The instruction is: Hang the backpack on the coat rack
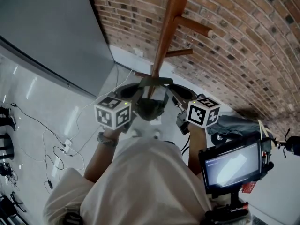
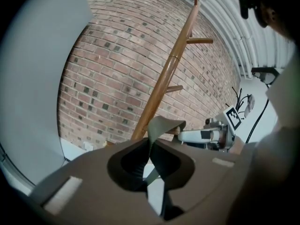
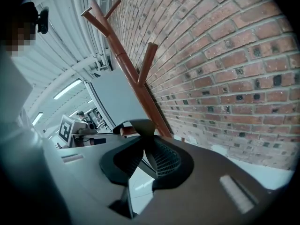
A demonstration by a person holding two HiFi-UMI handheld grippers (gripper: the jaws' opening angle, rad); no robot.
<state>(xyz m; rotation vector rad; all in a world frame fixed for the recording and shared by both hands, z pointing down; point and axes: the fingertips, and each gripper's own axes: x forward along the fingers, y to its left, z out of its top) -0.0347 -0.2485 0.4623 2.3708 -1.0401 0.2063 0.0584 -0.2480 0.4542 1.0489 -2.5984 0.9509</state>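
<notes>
- Only the head view takes in the whole scene. The backpack, dark olive and bunched, hangs between both grippers against the pole of the coat rack. The pole runs off toward 1 o'clock in front of the brick wall. Cables lie on the floor at 8 o'clock and a lit screen sits at 4 o'clock.
- Only the left gripper view shows the left gripper clenched on the backpack's webbing. The olive top loop arches at 12 o'clock from the jaws, beside the pole.
- Only the right gripper view shows the right gripper likewise clamped on webbing. A peg end pokes out at the loop's 9 o'clock; whether the loop rests on it I cannot tell.
</notes>
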